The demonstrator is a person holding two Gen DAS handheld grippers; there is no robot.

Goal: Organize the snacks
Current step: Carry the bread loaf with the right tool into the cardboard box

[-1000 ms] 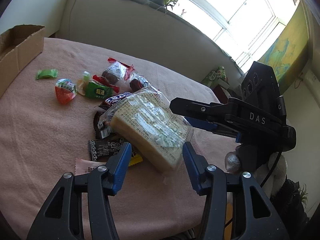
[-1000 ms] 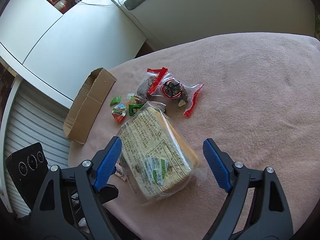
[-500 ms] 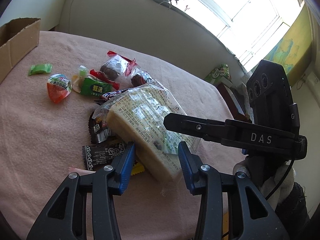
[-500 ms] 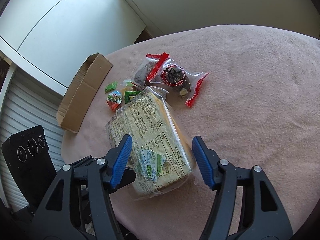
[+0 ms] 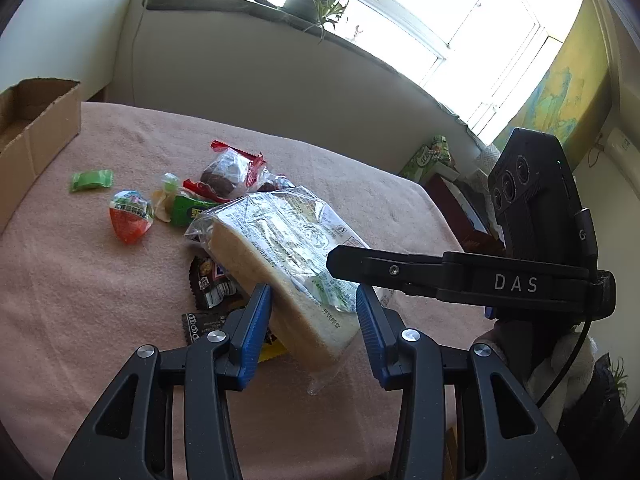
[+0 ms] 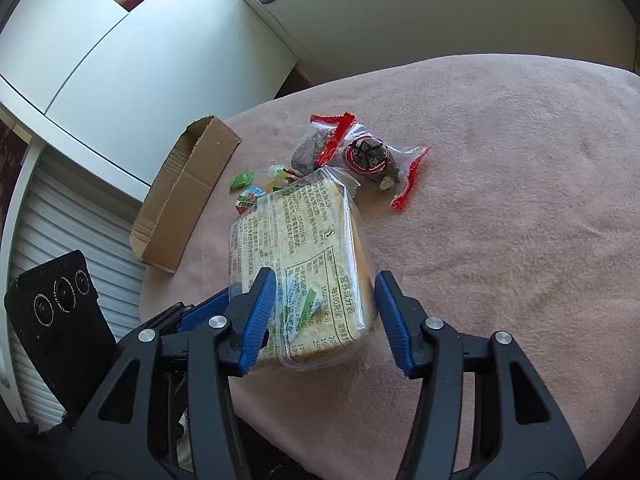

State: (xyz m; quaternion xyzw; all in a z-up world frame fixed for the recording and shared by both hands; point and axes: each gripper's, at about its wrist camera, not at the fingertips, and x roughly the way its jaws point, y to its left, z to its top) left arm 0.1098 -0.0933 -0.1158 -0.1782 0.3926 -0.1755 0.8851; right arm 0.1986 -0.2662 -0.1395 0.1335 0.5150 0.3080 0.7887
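Snacks lie scattered on the bench (image 5: 80, 288), which is draped in a fuzzy pink cloth. From the left: a corrugated cardboard box (image 5: 32, 136) with open flaps, a small green candy wrapper (image 5: 91, 179), a glossy red-bottomed jelly cup (image 5: 131, 216), crinkly clear packets with red edges (image 5: 234, 168), dark foil wrappers (image 5: 212, 284), and a block-shaped bread loaf (image 5: 280, 264) in printed clear film, tilted up off the cloth. The left hand-held gripper (image 5: 314, 320) angles downward, its ribbed blue pads pressed on the loaf's near end. The right hand-held gripper (image 6: 326, 316), also pitched down, has just been closing around that same end; its left pad appears to touch the film, though the right pad's contact is hard to judge.
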